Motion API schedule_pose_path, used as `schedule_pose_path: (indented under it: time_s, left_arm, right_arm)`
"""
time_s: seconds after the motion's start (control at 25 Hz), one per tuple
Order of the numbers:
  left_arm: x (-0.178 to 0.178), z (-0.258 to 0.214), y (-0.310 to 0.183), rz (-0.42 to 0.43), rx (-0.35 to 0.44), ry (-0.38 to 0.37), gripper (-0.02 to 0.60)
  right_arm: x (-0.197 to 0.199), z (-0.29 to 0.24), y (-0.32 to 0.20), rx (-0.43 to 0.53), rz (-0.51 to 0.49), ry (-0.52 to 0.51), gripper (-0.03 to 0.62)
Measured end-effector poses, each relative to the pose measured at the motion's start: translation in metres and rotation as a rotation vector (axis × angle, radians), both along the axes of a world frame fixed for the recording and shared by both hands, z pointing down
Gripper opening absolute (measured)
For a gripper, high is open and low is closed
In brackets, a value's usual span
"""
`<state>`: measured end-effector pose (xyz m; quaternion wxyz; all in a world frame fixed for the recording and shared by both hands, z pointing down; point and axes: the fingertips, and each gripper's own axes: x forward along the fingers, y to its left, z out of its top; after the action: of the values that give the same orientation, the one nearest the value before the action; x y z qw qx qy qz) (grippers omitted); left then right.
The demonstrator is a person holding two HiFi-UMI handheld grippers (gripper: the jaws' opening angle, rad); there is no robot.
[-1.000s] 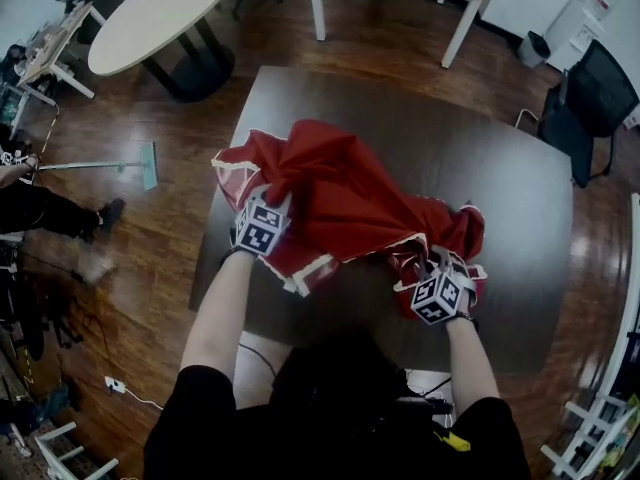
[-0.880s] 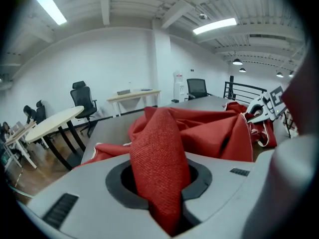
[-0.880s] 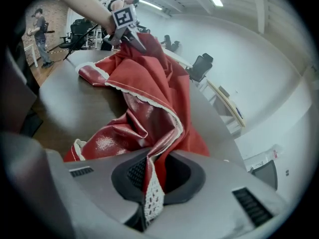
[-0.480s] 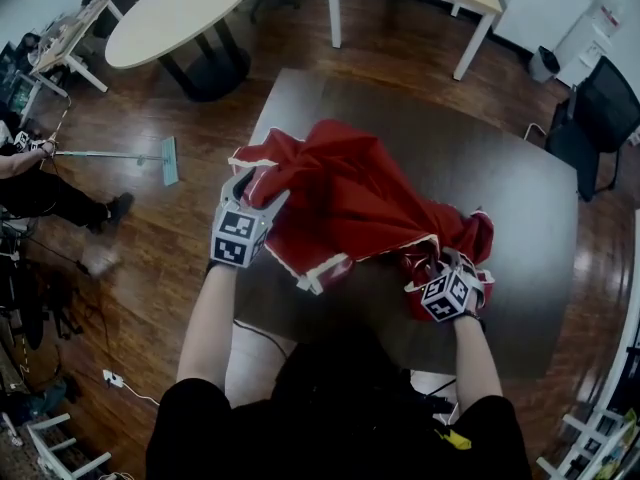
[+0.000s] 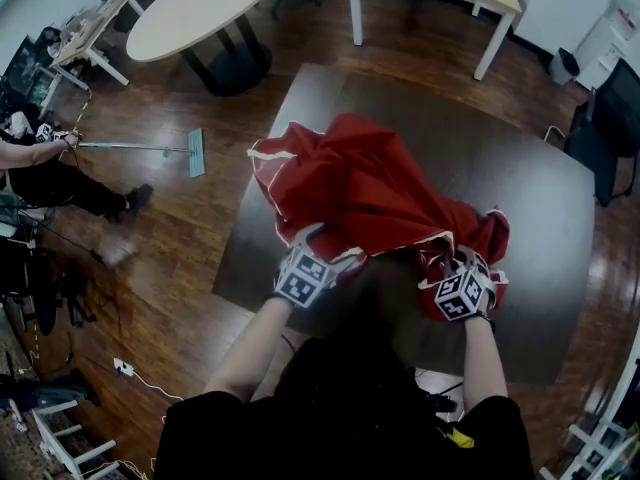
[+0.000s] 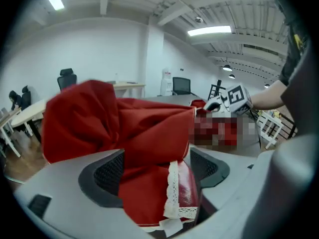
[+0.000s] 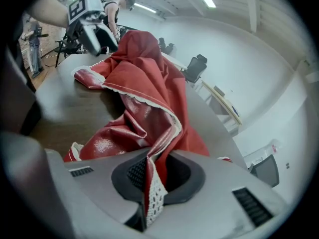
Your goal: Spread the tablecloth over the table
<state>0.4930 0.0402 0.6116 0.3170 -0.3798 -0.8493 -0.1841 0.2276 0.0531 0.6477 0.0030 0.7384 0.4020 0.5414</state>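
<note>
One red tablecloth (image 5: 365,193) with white lace trim lies bunched on one dark table (image 5: 520,198), and two grippers are at it. The heap's long axis runs slantwise, from near the table's left edge down toward the middle of its near edge, with a raised ridge along it. The far and right parts of the table show dark wood.

The left gripper (image 5: 325,248) is at the heap's near side. Its jaws have just been opening and stand wide apart, with a fold of cloth and its lace hem lying unpinched between them. The right gripper (image 5: 455,263), by the table's near edge, is clamped on a lace-edged strip of the cloth.

On the wood floor (image 5: 180,258) around the table there is an oval table (image 5: 200,8) beyond the far-left corner and a mop (image 5: 150,149) lying off to the left. A person (image 5: 50,183) sits past the mop, and a black chair (image 5: 615,118) stands off the right edge.
</note>
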Motion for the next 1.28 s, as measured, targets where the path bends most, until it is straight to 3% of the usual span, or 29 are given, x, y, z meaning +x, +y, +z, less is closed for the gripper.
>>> schedule_pose_path:
  time_s: [0.12, 0.2, 0.28, 0.4, 0.56, 0.68, 0.8, 1.0, 1.16, 1.28]
  left_arm:
    - [-0.009, 0.047, -0.007, 0.010, 0.086, 0.103, 0.506]
    - [-0.002, 0.071, -0.007, -0.003, 0.133, 0.181, 0.518]
    - [0.005, 0.084, -0.008, -0.029, 0.175, 0.201, 0.506]
    - [0.018, 0.078, -0.006, -0.045, 0.167, 0.202, 0.416]
    - [0.058, 0.076, -0.007, -0.072, 0.178, 0.235, 0.199]
    - [0.098, 0.075, -0.007, -0.078, 0.179, 0.298, 0.150]
    - [0.143, 0.066, 0.000, -0.078, 0.132, 0.419, 0.101]
    - [0.189, 0.069, 0.008, -0.029, 0.073, 0.585, 0.083]
    - [0.198, 0.072, 0.004, -0.043, 0.089, 0.570, 0.069]
    - [0.192, 0.067, -0.003, -0.047, 0.105, 0.545, 0.079]
  right_arm:
    - [0.002, 0.001, -0.001, -0.010, 0.010, 0.019, 0.023]
    - [0.004, 0.001, 0.000, -0.017, 0.014, 0.024, 0.023]
    - [0.005, 0.001, 0.000, -0.017, 0.006, 0.021, 0.023]
    - [0.002, 0.001, -0.004, -0.008, -0.028, 0.004, 0.023]
    - [-0.013, -0.002, -0.009, 0.000, -0.105, -0.054, 0.023]
    - [-0.034, -0.003, -0.012, 0.002, -0.145, -0.115, 0.023]
    - [-0.054, -0.002, -0.016, 0.010, -0.153, -0.147, 0.023]
    - [-0.075, 0.004, -0.021, -0.007, -0.172, -0.174, 0.024]
    - [-0.075, 0.010, -0.024, -0.022, -0.189, -0.215, 0.024]
    - [-0.075, 0.002, -0.027, -0.013, -0.149, -0.187, 0.025]
